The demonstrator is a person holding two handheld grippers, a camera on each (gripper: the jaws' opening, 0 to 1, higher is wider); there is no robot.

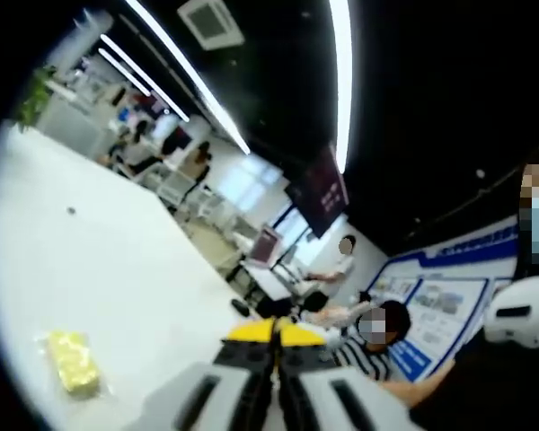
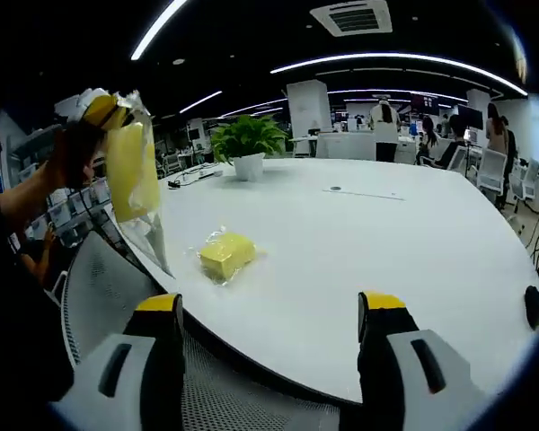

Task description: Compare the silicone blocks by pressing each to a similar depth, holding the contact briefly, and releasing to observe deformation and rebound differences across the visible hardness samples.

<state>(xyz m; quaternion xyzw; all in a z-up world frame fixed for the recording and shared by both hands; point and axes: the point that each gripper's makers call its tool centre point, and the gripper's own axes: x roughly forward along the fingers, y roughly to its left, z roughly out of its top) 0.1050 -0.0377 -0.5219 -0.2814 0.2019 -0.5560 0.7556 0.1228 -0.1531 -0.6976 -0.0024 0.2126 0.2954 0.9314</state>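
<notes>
1. My left gripper [image 1: 276, 334] has its yellow-tipped jaws pressed together. In the right gripper view it [image 2: 103, 109] is up in the air off the worktop's near edge, pinching the top of a clear bag [image 2: 136, 180] that holds a yellow silicone block [image 2: 128, 171]. That block hangs with its long axis roughly vertical.
2. My right gripper [image 2: 269, 310] stands wide open with nothing between its jaws, hovering off the near edge of the white worktop [image 2: 386, 251].
3. A second yellow block in clear wrap [image 2: 226, 255] lies flat on the worktop close to its near edge, long axis slanting away toward the far side. From the left gripper view the same block [image 1: 73, 362] also lies close to an edge.
4. I can read no writing on either block or wrap. Blue wall posters [image 1: 440, 310] are too blurred to read.
5. The worktop is smooth, white and rounded; a potted plant [image 2: 247, 144] stands toward its far edge. The room is an open office with a dark ceiling, long light strips [image 2: 404, 58], desks and seated people.
</notes>
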